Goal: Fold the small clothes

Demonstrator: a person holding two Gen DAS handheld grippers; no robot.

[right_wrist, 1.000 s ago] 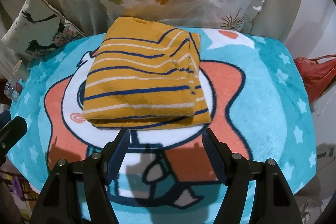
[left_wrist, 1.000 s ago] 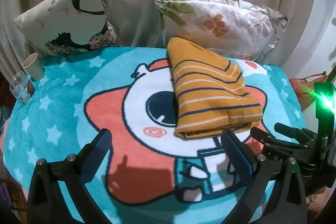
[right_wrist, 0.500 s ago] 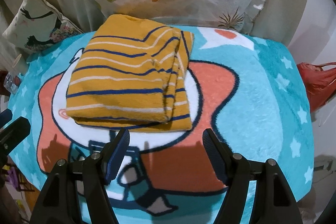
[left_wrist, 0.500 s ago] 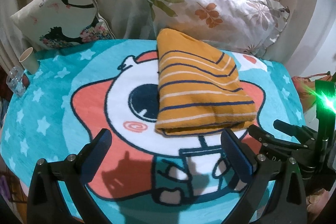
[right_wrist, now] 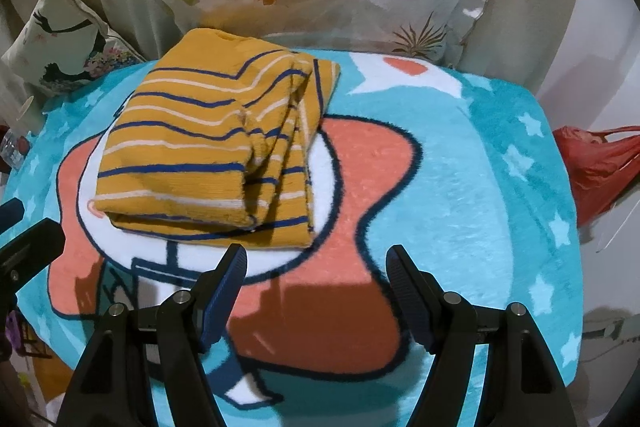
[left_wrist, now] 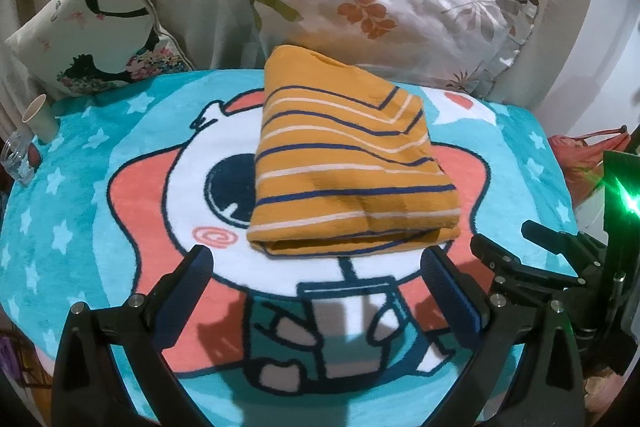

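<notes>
**Folded garment at rest on blanket; both grippers released**

Cartoon blanket [left_wrist: 120, 131], teal with stars and a coral-and-white figure, covers the work surface. Floral pillow [left_wrist: 384, 15] stands against the curtain at the far edge; bird-print cushion [left_wrist: 92, 31] stands to its left.

Striped mustard garment [left_wrist: 344, 171] lies folded in a compact stack on the blanket's white central patch, its far end just short of the floral pillow. Layered edges show on its right side in the right wrist view.

Left gripper [left_wrist: 316, 267]: jaws spread wide, holding nothing, just short of the garment's near edge. Right gripper [right_wrist: 316, 263]: jaws spread, holding nothing, near the stack's right corner.

Paper cup [left_wrist: 38, 117] stands at the blanket's left edge.
</notes>
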